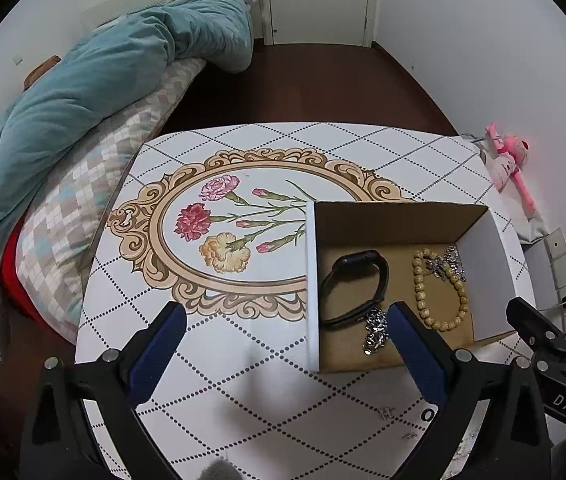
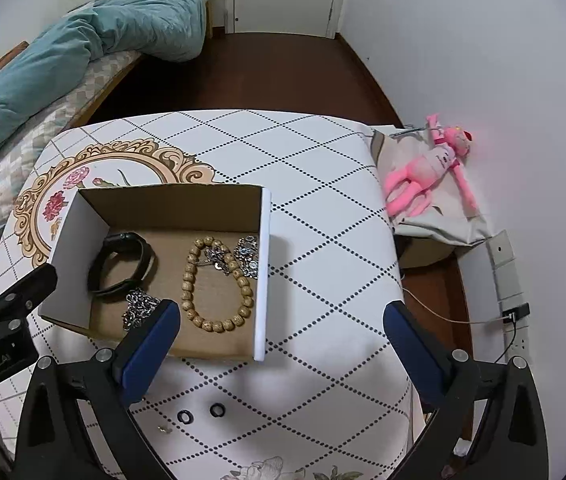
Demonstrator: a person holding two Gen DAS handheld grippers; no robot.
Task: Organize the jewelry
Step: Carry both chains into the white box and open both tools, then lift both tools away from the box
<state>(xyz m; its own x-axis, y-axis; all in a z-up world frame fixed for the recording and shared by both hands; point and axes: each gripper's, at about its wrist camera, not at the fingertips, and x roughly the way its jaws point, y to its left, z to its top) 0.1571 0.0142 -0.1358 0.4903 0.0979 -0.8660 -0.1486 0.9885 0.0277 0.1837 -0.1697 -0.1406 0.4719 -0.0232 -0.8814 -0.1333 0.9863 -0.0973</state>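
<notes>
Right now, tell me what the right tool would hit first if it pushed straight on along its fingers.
Most likely the bare tablecloth just right of the cardboard box. The right tool is open and empty, its left finger overlapping the box's near corner, so that finger might catch it; depth is unclear.

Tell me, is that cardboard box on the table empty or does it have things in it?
Not empty. The open cardboard box holds a black wristband, a wooden bead bracelet and silver chains on its floor.

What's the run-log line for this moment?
left tongs: open, empty | right tongs: open, empty | box: watch, beads, chains inside | table: two black rings loose
</notes>
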